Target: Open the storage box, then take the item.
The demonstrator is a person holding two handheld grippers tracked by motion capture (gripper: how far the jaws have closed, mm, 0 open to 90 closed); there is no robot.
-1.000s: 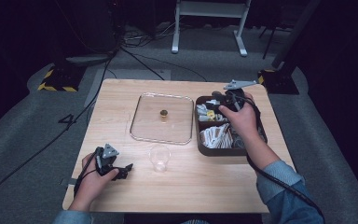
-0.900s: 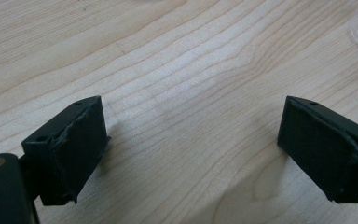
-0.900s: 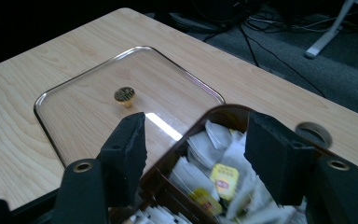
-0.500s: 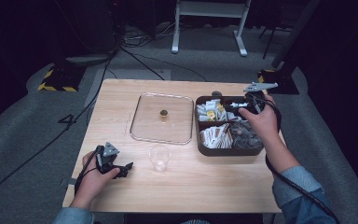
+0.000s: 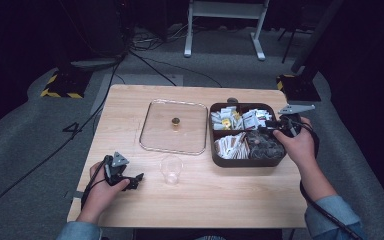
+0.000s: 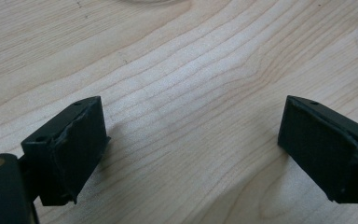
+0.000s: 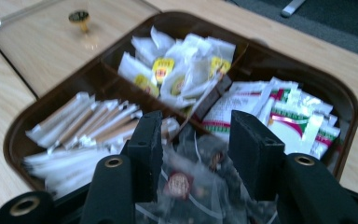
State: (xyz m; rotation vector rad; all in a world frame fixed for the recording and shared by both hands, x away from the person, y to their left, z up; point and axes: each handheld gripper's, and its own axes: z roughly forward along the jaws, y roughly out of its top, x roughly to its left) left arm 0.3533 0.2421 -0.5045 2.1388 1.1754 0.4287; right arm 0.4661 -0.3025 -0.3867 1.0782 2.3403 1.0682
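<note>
A brown compartment box (image 5: 215,131) stands at the right of the wooden table, filled with sachets. My right gripper (image 5: 274,127) reaches into it from its right edge. In the right gripper view its jaws (image 7: 196,135) stand partly open just above clear packets with red labels (image 7: 179,182), gripping nothing that I can see. White and yellow sachets (image 7: 177,70) and paper sticks (image 7: 81,123) fill the other compartments. My left gripper (image 5: 136,180) rests near the table's front left, open wide over bare wood (image 6: 191,121). A clear cup (image 5: 171,169) stands just to its right.
A clear flat lid with a brass knob (image 5: 175,121) lies in the middle of the table, left of the box. Dark floor with cables and a stand's feet surrounds the table. Bare wood runs along the front edge.
My right hand has drawn back from over the box's middle to its right edge, the gripper now pointing in over the dark packets. The left gripper has stayed put.
</note>
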